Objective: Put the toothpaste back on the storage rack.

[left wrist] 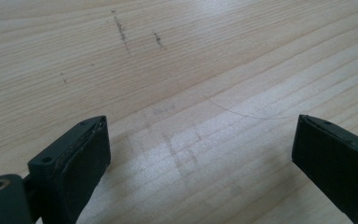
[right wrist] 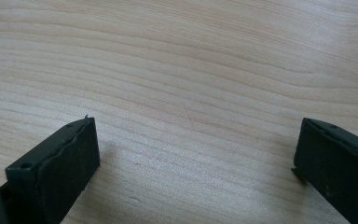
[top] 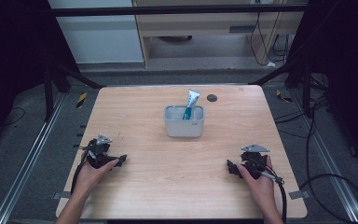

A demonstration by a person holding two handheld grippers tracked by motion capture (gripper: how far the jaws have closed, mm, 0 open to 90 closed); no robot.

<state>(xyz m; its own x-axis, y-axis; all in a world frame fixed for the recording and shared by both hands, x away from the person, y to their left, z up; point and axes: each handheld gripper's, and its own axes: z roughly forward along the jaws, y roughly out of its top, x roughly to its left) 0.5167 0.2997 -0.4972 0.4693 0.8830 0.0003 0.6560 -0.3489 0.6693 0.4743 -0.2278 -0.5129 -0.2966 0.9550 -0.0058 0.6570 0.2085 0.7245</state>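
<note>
Both grippers are resting near the counter's (top: 135, 191) front edge, left gripper (top: 114, 161) and right gripper (top: 234, 168) fingers released, bare wood between. Well beyond, mid-counter, a toothpaste tube (top: 191, 103) is standing tilted in a grey holder (top: 183, 126).

The left gripper (left wrist: 200, 154) looks down along its two black jaws, which stand wide apart with nothing between them but bare wood. One jaw rises from the lower left corner, its flat inner pad turned toward the gap and a round metal eyelet showing at its base; the other comes in at the lower right edge and is cut off by the frame. Under them lies the worktop (left wrist: 177, 70), pale wood with fine grain running slantwise. A few small dark specks and short scuffs (left wrist: 121, 29) mark its far part, and a thin curved scratch (left wrist: 242, 112) crosses the wood between the jaws.
</note>
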